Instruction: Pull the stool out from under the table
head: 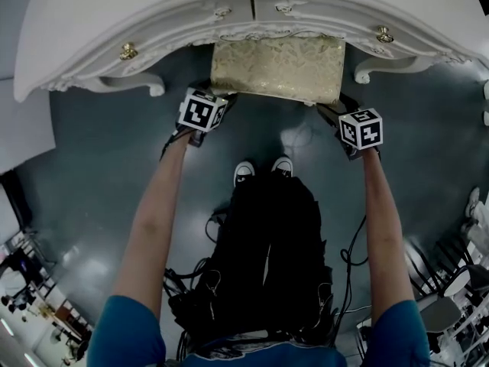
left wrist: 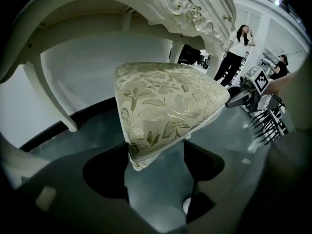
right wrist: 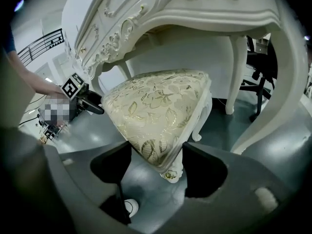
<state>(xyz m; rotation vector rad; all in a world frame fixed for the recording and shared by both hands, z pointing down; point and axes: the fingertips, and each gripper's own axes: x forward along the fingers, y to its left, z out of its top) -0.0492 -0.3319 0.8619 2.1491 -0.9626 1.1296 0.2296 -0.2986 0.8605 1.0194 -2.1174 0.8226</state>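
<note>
Left gripper (head: pixel 223 99) and right gripper (head: pixel 333 113): jaws set wide, one near corner of gold-patterned stool (head: pixel 277 69) straddled by each. Stool lodged partly under white dressing table (head: pixel 92 29), long axis crosswise, equally near both.

One stool (head: pixel 276 69), corner between each gripper's jaws. Two grippers: left gripper (left wrist: pixel 152 157), right gripper (right wrist: pixel 155 155). Two marker cubes (head: pixel 202 111), one atop each. One table (head: pixel 92 21) beyond grippers. Two shoes (head: pixel 244 171) behind grippers. Two bystanders (left wrist: pixel 235 50) beyond left gripper.
</note>
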